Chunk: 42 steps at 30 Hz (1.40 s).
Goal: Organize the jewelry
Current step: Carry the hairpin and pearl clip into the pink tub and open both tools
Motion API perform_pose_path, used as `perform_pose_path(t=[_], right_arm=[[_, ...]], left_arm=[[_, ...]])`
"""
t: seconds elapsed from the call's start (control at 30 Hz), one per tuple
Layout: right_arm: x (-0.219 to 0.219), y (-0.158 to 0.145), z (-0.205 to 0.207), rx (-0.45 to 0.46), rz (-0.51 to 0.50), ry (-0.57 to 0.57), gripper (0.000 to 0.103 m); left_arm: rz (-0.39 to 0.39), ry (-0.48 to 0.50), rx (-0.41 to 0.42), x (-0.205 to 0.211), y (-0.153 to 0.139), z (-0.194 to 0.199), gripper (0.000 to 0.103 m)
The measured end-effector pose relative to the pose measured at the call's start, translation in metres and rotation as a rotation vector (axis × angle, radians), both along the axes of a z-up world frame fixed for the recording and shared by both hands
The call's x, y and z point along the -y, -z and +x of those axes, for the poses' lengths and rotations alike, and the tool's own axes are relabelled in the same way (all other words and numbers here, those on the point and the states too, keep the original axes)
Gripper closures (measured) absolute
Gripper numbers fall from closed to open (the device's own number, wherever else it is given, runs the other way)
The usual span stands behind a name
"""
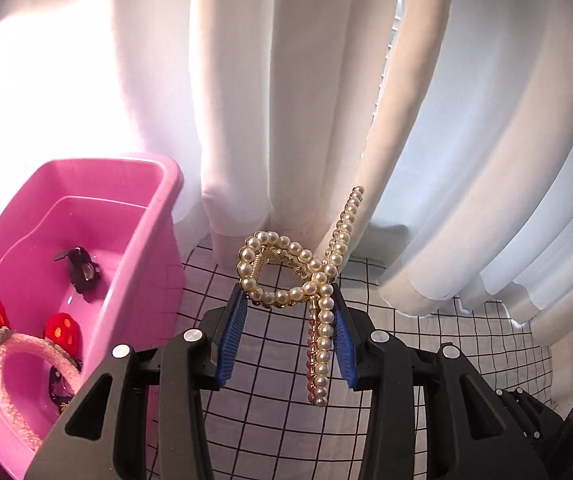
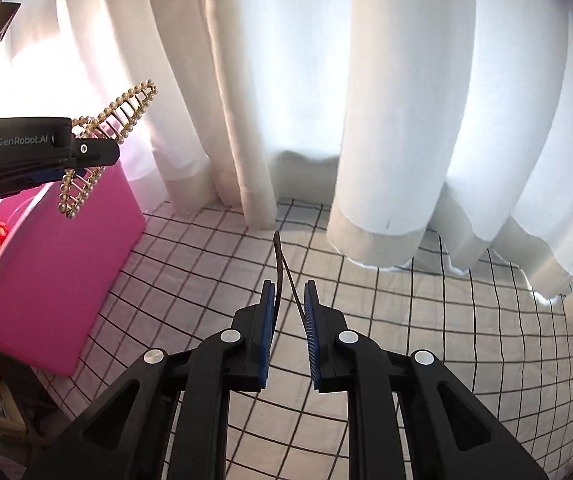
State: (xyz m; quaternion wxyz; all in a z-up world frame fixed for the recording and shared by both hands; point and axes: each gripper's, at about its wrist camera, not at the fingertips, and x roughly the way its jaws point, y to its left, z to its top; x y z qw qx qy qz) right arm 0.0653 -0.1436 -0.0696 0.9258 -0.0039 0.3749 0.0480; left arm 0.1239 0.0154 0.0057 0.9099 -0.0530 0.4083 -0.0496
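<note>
- I'm mid-carry: my left gripper (image 1: 292, 320) pinches the pearl hair claw (image 1: 298, 280) between its blue pads, lifted clear of the checked cloth (image 1: 426, 360).
- The pink bin (image 1: 98, 216) sits just to its left — a headband and dark clips already lie inside.
- Next, I judge, swing left over the rim, then release.
- My right gripper (image 2: 289, 320) is closed on a thin brown hair tie (image 2: 282, 268), the loop poking forward.
</note>
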Motion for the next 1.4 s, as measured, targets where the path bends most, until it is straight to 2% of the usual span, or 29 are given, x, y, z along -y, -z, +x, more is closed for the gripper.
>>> perform_pose_path(t=[0.2,0.3,0.4,0.6,0.77,1.0,1.13,1.2,1.23,1.27,1.3,1.33,1.4], right_arm=[[-0.062,-0.062,0.01,0.115,0.032,-0.16,0.088],[-0.103,-0.082,0.015,0.147,0.051,-0.259,0.088],[-0.145,-0.091,0.021,0.14,0.072,-0.359,0.088],[-0.224,-0.082,0.036,0.064,0.057,-0.507,0.088],[-0.268,-0.064,0.047,-0.013,0.039,-0.557,0.088],[-0.29,-0.046,0.059,-0.076,0.006,-0.553,0.088],[-0.296,-0.038,0.066,-0.103,-0.004,-0.547,0.084],[-0.297,-0.037,0.069,-0.125,0.001,-0.546,0.074],[-0.297,-0.037,0.07,-0.133,0.004,-0.547,0.068],[-0.297,-0.038,0.07,-0.133,-0.001,-0.544,0.05],[-0.297,-0.039,0.07,-0.129,0.0,-0.542,0.041],[-0.296,-0.041,0.07,-0.125,0.006,-0.539,0.041],[-0.293,-0.044,0.07,-0.124,0.016,-0.528,0.041]], left_arm=[[0.01,-0.123,0.052,-0.07,-0.049,-0.028,0.064],[0.057,-0.201,0.062,-0.105,-0.058,-0.041,0.063],[0.089,-0.274,0.033,-0.141,-0.054,-0.051,0.063],[0.111,-0.394,-0.075,-0.202,-0.022,-0.063,0.063],[0.099,-0.429,-0.131,-0.222,0.0,-0.064,0.063],[0.088,-0.45,-0.173,-0.234,0.018,-0.061,0.063],[0.084,-0.463,-0.181,-0.241,0.022,-0.061,0.061],[0.083,-0.472,-0.171,-0.244,0.021,-0.063,0.061],[0.086,-0.473,-0.169,-0.244,0.02,-0.063,0.056],[0.083,-0.47,-0.167,-0.244,0.018,-0.064,0.052],[0.092,-0.475,-0.163,-0.244,0.017,-0.064,0.047],[0.107,-0.482,-0.157,-0.244,0.015,-0.065,0.039],[0.107,-0.487,-0.143,-0.245,0.012,-0.068,0.03]])
